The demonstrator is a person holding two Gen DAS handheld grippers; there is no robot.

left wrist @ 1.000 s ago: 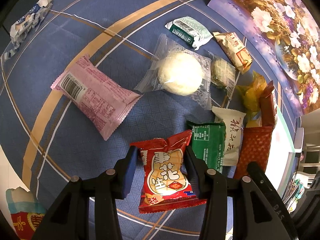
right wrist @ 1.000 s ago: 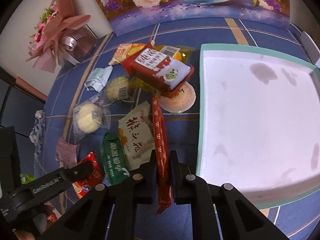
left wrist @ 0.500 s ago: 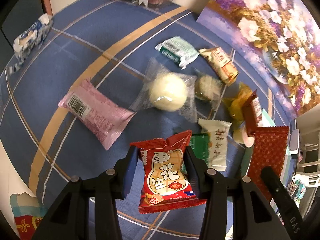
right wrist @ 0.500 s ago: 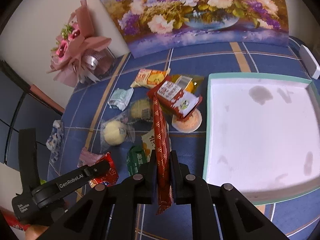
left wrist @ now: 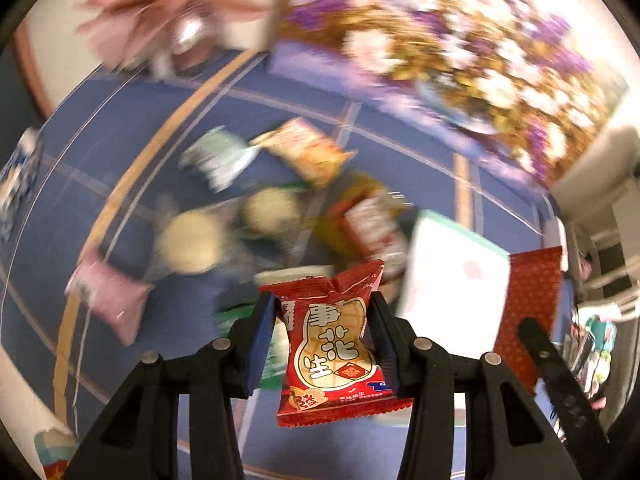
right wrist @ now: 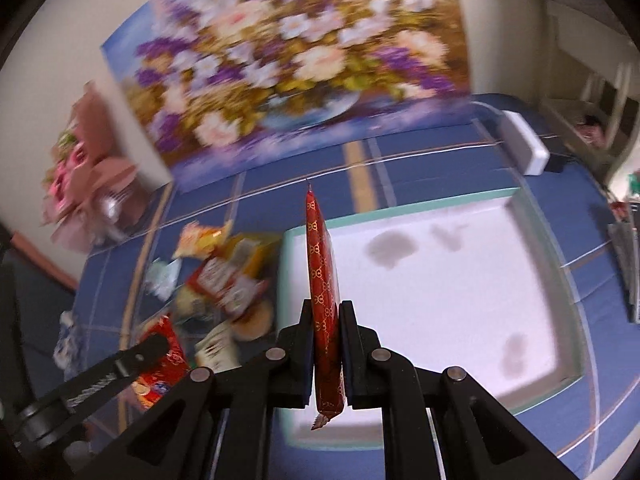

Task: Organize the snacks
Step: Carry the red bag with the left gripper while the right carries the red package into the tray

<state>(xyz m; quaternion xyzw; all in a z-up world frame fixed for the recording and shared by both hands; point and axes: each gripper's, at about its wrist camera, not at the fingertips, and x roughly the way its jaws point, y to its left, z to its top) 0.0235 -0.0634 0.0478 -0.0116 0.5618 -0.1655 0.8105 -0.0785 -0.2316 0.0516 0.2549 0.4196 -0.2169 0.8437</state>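
Each black plastic gripper (left wrist: 324,340) (right wrist: 326,344) has 2 blue-padded fingers (left wrist: 260,344) and round silver screws.

A tray (right wrist: 460,280) lies on the tablecloth (right wrist: 420,168) at centre right. A heap of snack packets (right wrist: 216,276) lies just left of it. A painting (right wrist: 288,64) stands behind both.
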